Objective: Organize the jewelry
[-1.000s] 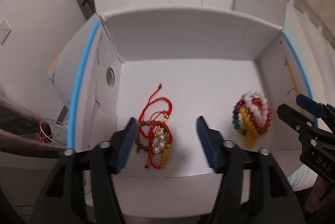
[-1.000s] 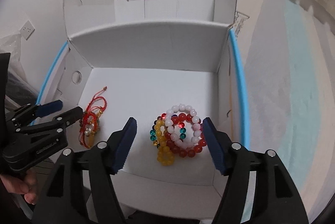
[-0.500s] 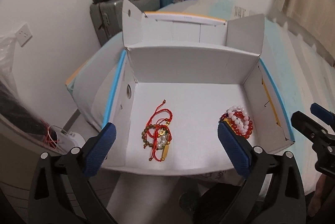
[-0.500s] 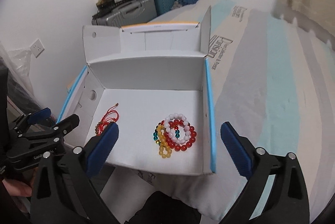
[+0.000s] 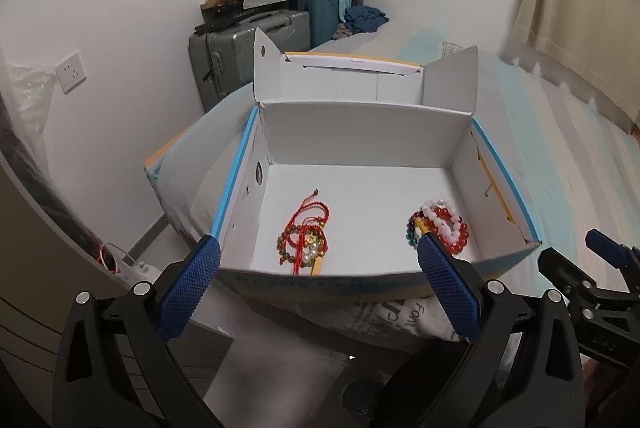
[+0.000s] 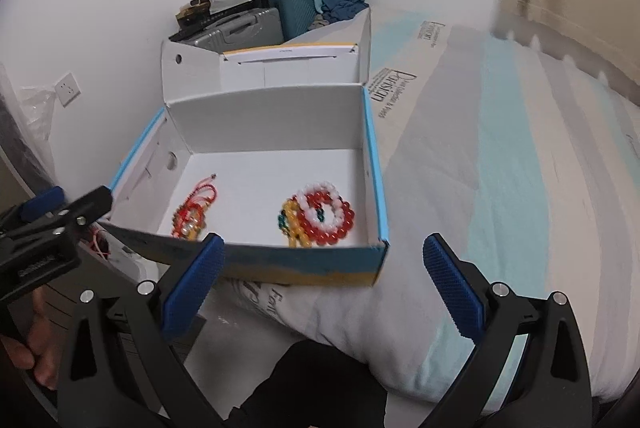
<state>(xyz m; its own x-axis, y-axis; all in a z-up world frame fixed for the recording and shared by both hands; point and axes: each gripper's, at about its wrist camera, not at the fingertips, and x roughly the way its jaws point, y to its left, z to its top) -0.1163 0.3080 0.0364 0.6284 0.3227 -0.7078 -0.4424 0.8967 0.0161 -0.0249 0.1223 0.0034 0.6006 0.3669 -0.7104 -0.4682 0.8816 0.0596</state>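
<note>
Open box (image 5: pixel 362 131) on a bed (image 6: pixel 520 163): cord bracelets (image 5: pixel 303 242) lie near-left on its floor, bead bracelets (image 6: pixel 320 214) near-right, well apart. Left gripper (image 5: pixel 318 288) and right gripper (image 6: pixel 320 288) hang before the near wall, jaws spread wide, holding nothing.

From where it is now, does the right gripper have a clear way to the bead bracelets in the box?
Probably yes: the right gripper is open, the box has no lid over it, and nothing covers the bead bracelets; only the low front wall lies between.

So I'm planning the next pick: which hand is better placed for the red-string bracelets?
Left. Its gripper faces the red-string bracelets inside the box, jaws open. The right gripper sits off toward the bead pile.
</note>
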